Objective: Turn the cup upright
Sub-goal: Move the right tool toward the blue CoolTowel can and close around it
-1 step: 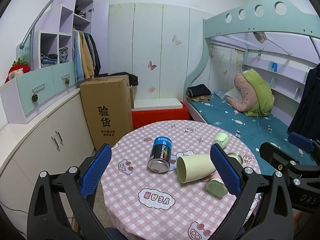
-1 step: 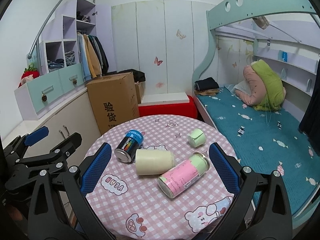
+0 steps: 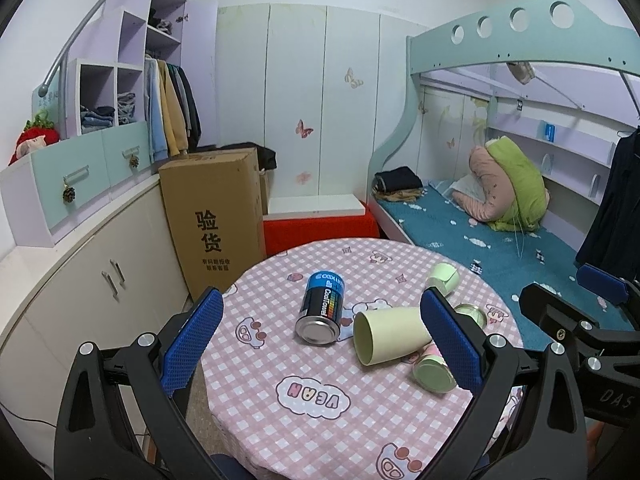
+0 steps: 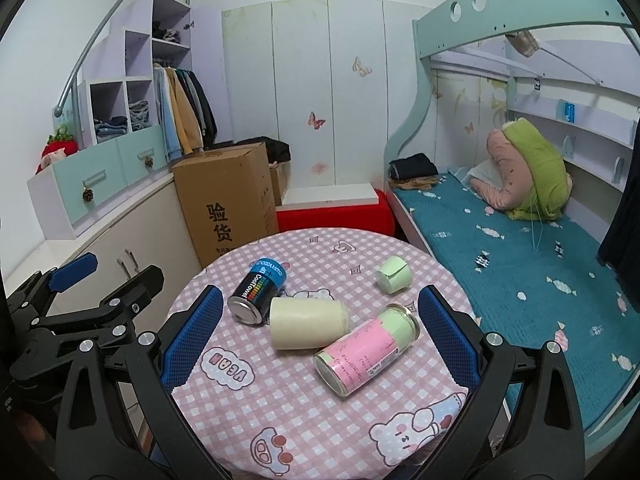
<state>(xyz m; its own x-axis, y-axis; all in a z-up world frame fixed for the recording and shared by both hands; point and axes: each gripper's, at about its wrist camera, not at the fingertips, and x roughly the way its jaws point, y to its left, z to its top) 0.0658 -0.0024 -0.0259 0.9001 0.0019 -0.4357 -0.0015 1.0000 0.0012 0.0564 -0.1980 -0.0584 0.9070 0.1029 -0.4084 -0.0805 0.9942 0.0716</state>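
Bedroom setting, and on the round checked table [image 4: 280, 412] nothing is done yet: the cream cup [image 4: 306, 322] lies on its side, touching the blue can [image 4: 258, 290] and the pink-labelled can [image 4: 366, 354]. Both the left gripper [image 3: 320, 344] and right gripper [image 4: 316, 338] hover spread wide, holding nothing; grasp and flip both remain.
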